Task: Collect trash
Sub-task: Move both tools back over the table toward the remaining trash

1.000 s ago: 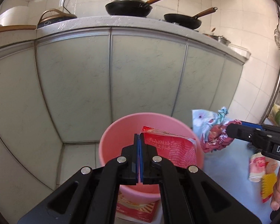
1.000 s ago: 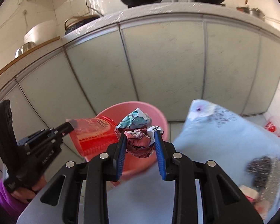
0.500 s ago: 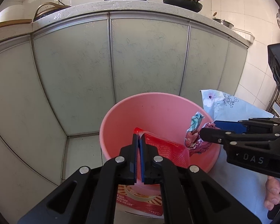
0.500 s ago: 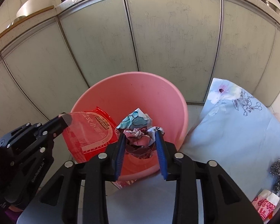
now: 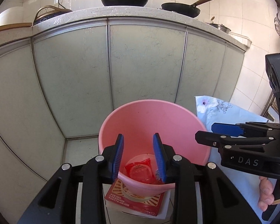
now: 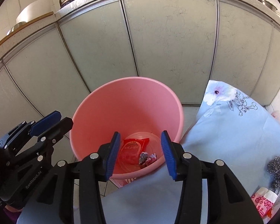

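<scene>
Nearby, floral cloth (image 6: 233, 130) touches the pink bucket's (image 6: 128, 97) rim.

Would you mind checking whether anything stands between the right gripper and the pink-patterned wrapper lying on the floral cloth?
Nothing visible does. The pink-patterned white wrapper lies on the pale-blue floral cloth, low and right of the right gripper, whose jaws have just been opening, empty, over the pink plastic bucket. A steel-wool scourer sits just beyond the wrapper, not in the path.
</scene>
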A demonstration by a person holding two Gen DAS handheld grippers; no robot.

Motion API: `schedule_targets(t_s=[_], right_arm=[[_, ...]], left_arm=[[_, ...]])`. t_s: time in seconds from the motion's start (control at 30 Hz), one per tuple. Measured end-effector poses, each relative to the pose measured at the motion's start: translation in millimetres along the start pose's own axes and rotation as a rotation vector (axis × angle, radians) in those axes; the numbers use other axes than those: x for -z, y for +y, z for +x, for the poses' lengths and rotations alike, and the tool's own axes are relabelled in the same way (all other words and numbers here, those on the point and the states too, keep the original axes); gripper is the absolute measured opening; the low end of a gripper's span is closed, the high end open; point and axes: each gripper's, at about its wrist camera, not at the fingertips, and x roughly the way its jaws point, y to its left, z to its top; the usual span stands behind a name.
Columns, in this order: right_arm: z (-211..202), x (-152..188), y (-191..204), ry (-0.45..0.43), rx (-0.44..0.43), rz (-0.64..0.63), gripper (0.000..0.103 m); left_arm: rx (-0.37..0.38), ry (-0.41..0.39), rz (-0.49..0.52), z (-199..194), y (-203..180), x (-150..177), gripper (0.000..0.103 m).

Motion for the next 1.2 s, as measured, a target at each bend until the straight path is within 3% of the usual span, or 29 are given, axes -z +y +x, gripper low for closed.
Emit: schedule_targets(t_s=[0.23,0.33,0.6,0.9,1.2], right_arm=[[-39.0,3.9,-0.3,-0.075,0.002,-0.007,0.048],[-57.0,7.7,-5.8,-0.106,0.008,0.003,0.059],[-109.2,27.8,-34.1,-0.173,0.064,0.053,0.059],[-159.2,69.2,-76.3,-0.206,0.185,0.112,0.059],[-199.8,133.7,-130.4,-0.201,0.324,0.214,0.059]], left_arm=[[0.054,-0.048,-0.013,-21.8,-13.2,-10.7,0.032],[0.081,-0.065,-0.010,-31.3,-21.8,-15.2,0.033],[0.177,-0.091,0.035,-50.1,-58.0,-22.7,0.043],[0.328,-0.033,0.104,-49.6,-121.9,-17.3,0.046],[0.451,0.072,0.196,-37.2,-192.7,4.0,0.046]])
